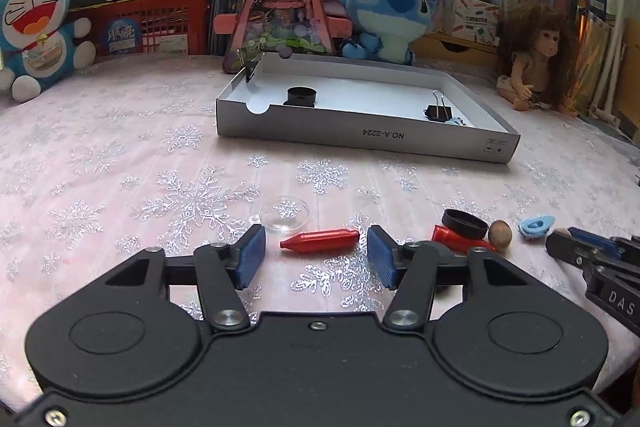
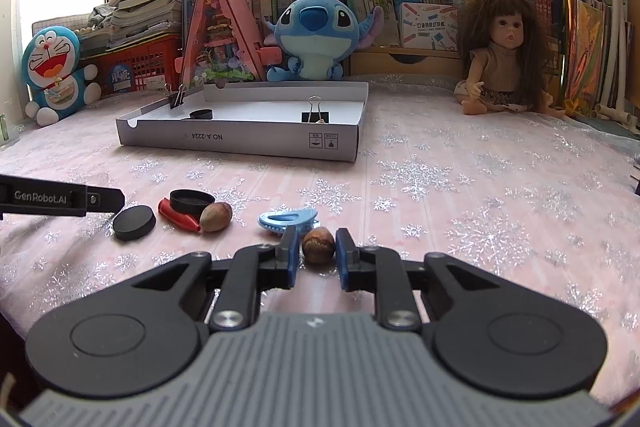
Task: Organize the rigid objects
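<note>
My left gripper (image 1: pixel 316 254) is open just above the pink snowflake cloth, and a red crayon (image 1: pixel 320 242) lies flat between its blue pads, untouched. My right gripper (image 2: pixel 316 238) is open by a narrow margin around a brown nut (image 2: pixel 318 247) that rests on the cloth, with a thin gap showing at the left pad. A blue clip (image 2: pixel 286 219) lies just beyond that nut. Further left sit a second nut (image 2: pixel 216 217), a second red crayon (image 2: pixel 178 221), a black cap (image 2: pixel 191 201) and a black disc (image 2: pixel 134 223). A clear dome (image 1: pixel 284 213) lies beyond the left pads.
A shallow grey cardboard box (image 1: pixel 360 139) stands mid-table, holding a black ring cap (image 1: pixel 302 95) and a binder clip (image 1: pixel 438 111). Another binder clip (image 2: pixel 176 99) is clipped to its far left wall. Plush toys, a doll (image 2: pixel 500 55), books and red baskets line the back edge.
</note>
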`<state>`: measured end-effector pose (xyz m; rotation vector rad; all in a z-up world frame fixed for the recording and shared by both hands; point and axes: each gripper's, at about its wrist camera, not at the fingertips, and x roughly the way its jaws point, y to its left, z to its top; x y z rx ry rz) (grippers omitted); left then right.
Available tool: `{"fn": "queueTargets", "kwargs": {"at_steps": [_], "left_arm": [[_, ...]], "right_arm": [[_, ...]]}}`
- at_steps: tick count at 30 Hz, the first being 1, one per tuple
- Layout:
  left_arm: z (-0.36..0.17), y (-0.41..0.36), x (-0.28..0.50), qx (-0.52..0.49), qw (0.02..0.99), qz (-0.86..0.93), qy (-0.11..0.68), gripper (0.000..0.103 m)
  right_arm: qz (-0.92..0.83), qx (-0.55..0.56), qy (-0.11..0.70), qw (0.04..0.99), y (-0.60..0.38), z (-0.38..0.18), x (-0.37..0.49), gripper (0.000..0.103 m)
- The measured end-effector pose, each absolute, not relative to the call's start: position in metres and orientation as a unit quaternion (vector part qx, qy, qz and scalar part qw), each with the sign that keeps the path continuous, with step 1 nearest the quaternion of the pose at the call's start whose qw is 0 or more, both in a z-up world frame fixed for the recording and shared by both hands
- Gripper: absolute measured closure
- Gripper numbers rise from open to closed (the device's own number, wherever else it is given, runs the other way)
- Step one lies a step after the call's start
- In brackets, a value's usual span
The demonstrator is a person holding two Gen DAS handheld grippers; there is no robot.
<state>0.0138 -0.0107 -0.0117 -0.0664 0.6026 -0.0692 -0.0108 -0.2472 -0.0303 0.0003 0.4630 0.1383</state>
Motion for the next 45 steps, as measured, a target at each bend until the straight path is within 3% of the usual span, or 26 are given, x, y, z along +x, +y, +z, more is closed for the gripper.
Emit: {"fn": "queueTargets", "kwargs": {"at_steps": [2, 5, 12, 15, 27, 45], "left_arm": [[-0.012, -0.012, 0.016, -0.034, 0.954, -0.031, 0.296, 0.05], [-0.013, -0.014, 0.018, -0.034, 0.955, -0.032, 0.293, 0.061], [-0.013, -0.016, 0.016, -0.032, 0.957, -0.038, 0.285, 0.062], [-0.012, -0.016, 0.012, -0.027, 0.959, -0.039, 0.28, 0.062], [0.009, -0.013, 0.007, -0.007, 0.965, -0.053, 0.257, 0.062], [0.07, 0.021, 0.112, -0.053, 0.958, -0.064, 0.273, 0.062]], "right_arm": [[0.067, -0.004, 0.229, 0.971, -0.246, -0.031, -0.011, 0.075], [0.066, -0.006, 0.228, 0.971, -0.245, -0.031, -0.011, 0.075], [0.063, -0.008, 0.228, 0.972, -0.244, -0.031, -0.011, 0.075], [0.065, -0.008, 0.227, 0.972, -0.244, -0.031, -0.012, 0.081], [0.063, -0.003, 0.21, 0.976, -0.25, -0.014, -0.008, 0.081], [0.069, 0.044, 0.223, 0.971, -0.267, 0.038, 0.073, 0.081]]}}
